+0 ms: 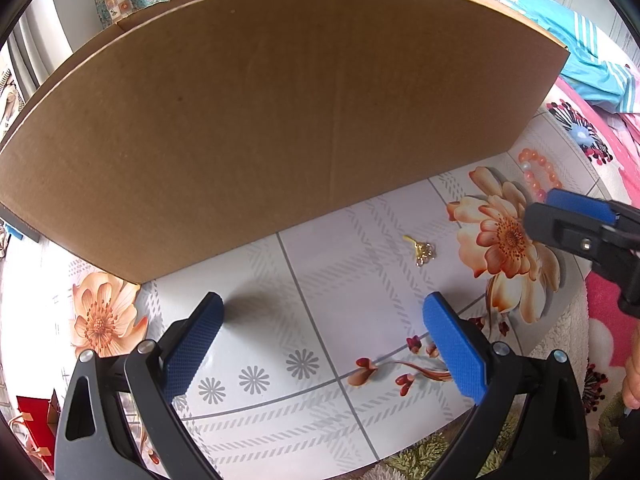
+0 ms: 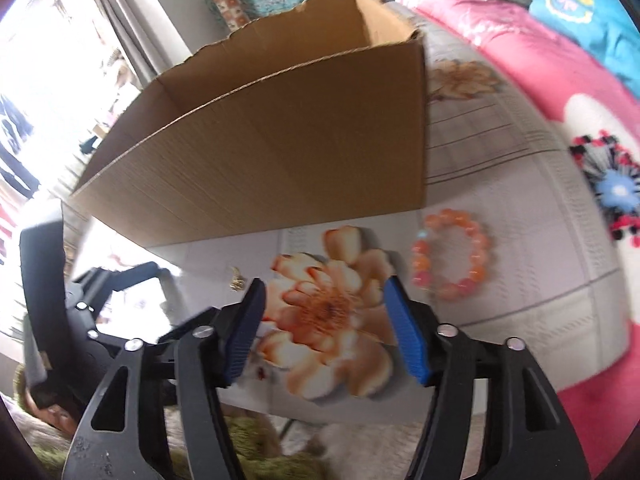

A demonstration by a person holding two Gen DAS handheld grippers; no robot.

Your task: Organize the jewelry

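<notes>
From the left wrist we see our left gripper (image 1: 322,316) spread and empty above the flowered bench (image 1: 320,280), just before the cardboard box (image 1: 280,120). A small gold charm (image 1: 425,255) lies ahead; the right gripper (image 1: 576,216) reaches in beside the orange bead bracelet (image 1: 538,172).

From the right wrist, that gripper (image 2: 324,300) stands spread with nothing between its pads, the bracelet (image 2: 454,256) just to its right. We judge a pick is next: shift right, close on the beads, carry them to the box (image 2: 280,140).

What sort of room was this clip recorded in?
Probably a bedroom at home. A pink floral quilt lies behind the flower-print mat, teal clothing is piled on it, and curtains hang by a bright window. A cardboard box stands on the mat.
</notes>
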